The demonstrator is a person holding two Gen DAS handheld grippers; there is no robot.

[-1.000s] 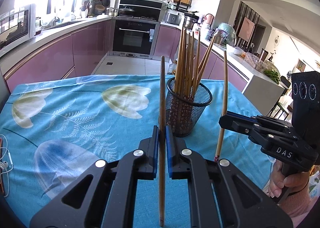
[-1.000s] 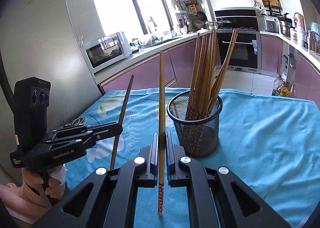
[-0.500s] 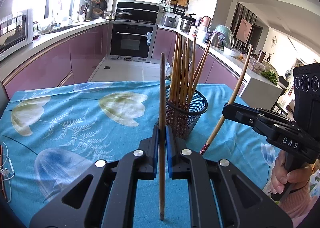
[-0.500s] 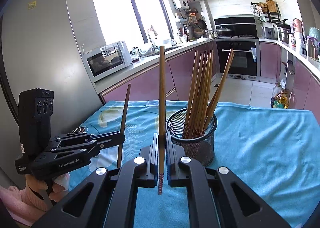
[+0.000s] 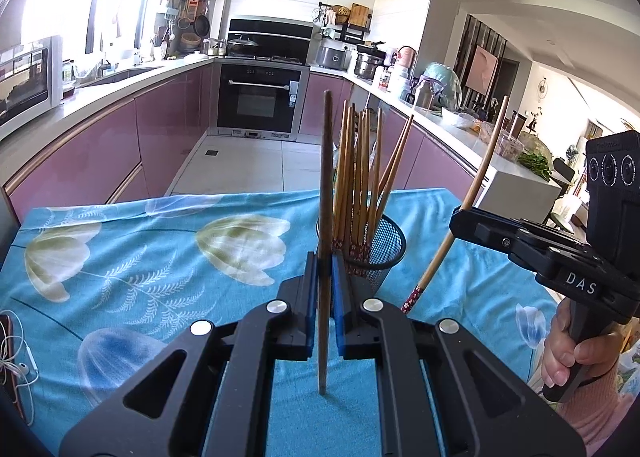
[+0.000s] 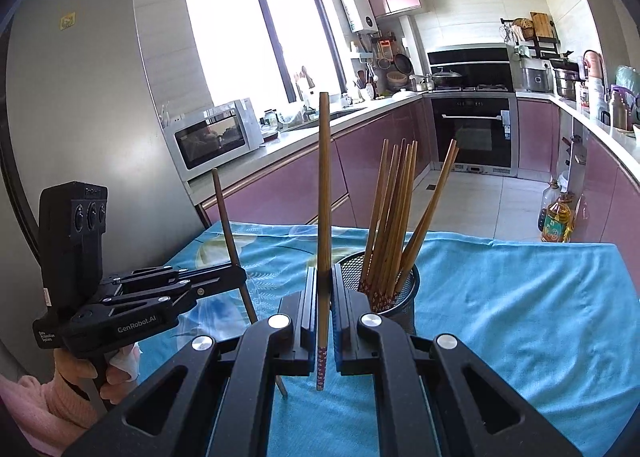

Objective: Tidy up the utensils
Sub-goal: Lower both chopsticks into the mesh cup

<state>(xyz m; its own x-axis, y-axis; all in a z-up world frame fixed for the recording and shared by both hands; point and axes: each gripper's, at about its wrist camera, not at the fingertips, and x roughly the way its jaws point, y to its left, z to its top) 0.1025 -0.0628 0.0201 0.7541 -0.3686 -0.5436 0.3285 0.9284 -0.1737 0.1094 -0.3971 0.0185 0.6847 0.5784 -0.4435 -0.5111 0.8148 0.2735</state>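
Observation:
A black mesh cup (image 5: 386, 247) (image 6: 404, 299) holding several wooden chopsticks stands on the blue flowered tablecloth (image 5: 140, 257). In the left wrist view my left gripper (image 5: 325, 269) is shut on a plain brown chopstick (image 5: 326, 177), held upright just in front of the cup. Seen from the right wrist, that left gripper (image 6: 238, 275) is at the left with its chopstick (image 6: 224, 205). My right gripper (image 6: 324, 285) is shut on a chopstick (image 6: 324, 177) whose patterned end points down. From the left wrist, the right gripper (image 5: 456, 217) is right of the cup, its chopstick (image 5: 484, 169) leaning.
White earphones and a phone (image 5: 12, 361) lie at the cloth's left edge. A hand (image 5: 568, 353) grips the right handle, another hand (image 6: 116, 373) the left. Purple kitchen cabinets, an oven and a microwave (image 6: 212, 137) stand beyond the table. Oil bottles (image 6: 556, 213) are on the floor.
Both grippers have risen with their chopsticks, so the cup now sits lower and smaller in both views. In the left wrist view the right gripper's chopstick has tilted from upright to leaning.

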